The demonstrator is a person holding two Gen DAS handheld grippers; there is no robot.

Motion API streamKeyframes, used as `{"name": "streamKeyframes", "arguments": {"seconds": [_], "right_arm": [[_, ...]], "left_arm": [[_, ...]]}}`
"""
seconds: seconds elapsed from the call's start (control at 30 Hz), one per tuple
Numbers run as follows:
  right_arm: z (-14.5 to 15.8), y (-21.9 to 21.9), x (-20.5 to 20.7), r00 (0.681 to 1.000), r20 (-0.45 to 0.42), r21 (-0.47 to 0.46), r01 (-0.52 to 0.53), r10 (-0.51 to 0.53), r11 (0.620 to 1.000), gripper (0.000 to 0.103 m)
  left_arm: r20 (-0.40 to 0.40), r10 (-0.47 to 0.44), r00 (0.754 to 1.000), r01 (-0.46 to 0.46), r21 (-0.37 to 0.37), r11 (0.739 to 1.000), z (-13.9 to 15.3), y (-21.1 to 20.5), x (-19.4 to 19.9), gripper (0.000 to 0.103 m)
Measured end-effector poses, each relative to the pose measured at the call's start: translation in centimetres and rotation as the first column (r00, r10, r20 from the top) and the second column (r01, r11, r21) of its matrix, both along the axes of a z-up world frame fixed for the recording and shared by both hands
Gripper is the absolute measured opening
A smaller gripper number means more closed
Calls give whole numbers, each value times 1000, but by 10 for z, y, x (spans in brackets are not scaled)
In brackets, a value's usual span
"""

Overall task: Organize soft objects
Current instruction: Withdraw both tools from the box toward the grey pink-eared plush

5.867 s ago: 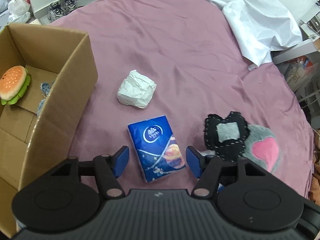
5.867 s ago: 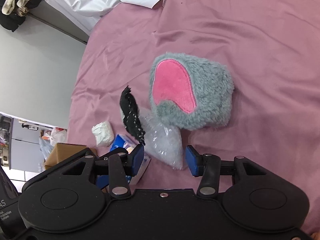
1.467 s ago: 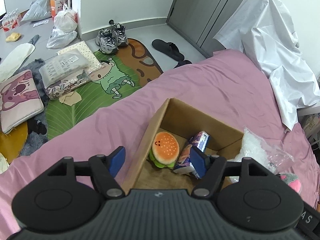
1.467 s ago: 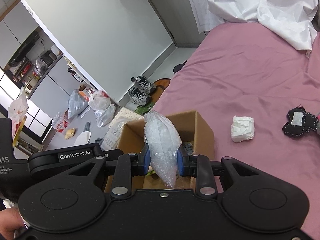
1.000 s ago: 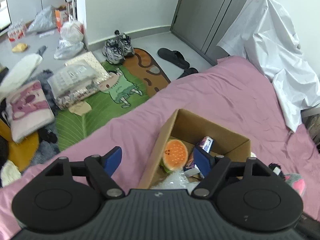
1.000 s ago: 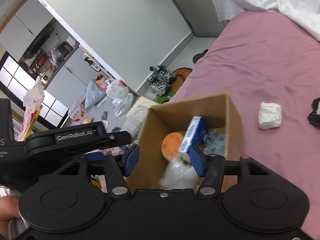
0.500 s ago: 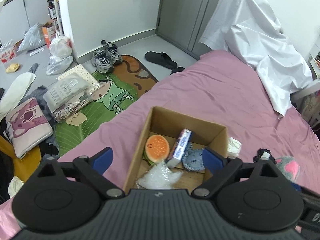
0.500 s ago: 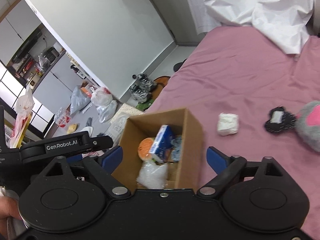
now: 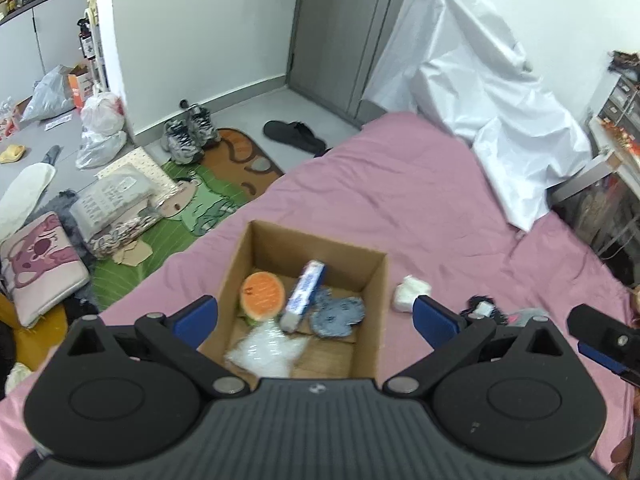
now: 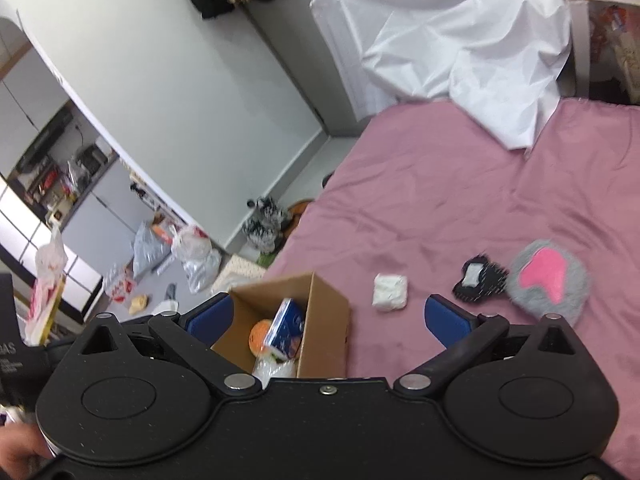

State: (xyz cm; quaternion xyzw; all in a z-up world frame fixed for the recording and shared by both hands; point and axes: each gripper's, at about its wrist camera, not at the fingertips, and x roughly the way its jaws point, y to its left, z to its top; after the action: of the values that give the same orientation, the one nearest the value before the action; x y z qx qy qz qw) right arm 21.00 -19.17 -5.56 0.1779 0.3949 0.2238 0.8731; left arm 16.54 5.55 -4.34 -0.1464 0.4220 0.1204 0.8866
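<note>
A cardboard box (image 9: 378,280) (image 10: 324,320) sits on the pink bed. It holds a burger plush (image 9: 262,291), a blue tissue pack (image 9: 304,294) (image 10: 286,330), a blue-grey soft item (image 9: 338,312) and a clear plastic bag (image 9: 268,350) (image 10: 276,368). A white wad (image 9: 410,294) (image 10: 390,292), a black patch toy (image 10: 478,278) and a grey-pink plush (image 10: 548,280) lie on the bed right of the box. My left gripper (image 9: 316,322) is open and empty, high above the box. My right gripper (image 10: 328,318) is open and empty, also raised.
A white sheet (image 9: 480,120) (image 10: 460,40) is heaped at the bed's far end. The floor left of the bed holds shoes (image 9: 188,136), bags and a green mat (image 9: 172,216). A shelf stands at the right (image 9: 616,120).
The right gripper let the clear plastic bag go into the box and opened wide. Both grippers have risen and pulled back from the box, and the left jaws spread wider.
</note>
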Motion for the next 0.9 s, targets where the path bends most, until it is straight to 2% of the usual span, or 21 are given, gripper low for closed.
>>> {"name": "streamKeyframes", "arguments": {"seconds": [0.13,0.27,0.37,0.53,0.9], "right_arm": [[9,-26,-2,999,34,22,35,-35,999,103],[7,-45,-1,997,30,35,71,-72,997,103],[8,-57,-1,996,38,36,81,-83,996,103],[10,-78,-1,993,50,33,103,-105,994,103],[-2,-120,7,986,20,70,164,-165,984,103]], "left_arm": [[11,-6,1000,6,-15,1000,2,-17,3,103],[4,-20,1000,20,0,1000,0,-36,4,103],[6,-33,999,33,-22,999,0,-50,5,103],[3,-62,998,62,-1,998,0,-75,9,103],[-29,-79,996,79,11,997,-15,-119,25,103]]}}
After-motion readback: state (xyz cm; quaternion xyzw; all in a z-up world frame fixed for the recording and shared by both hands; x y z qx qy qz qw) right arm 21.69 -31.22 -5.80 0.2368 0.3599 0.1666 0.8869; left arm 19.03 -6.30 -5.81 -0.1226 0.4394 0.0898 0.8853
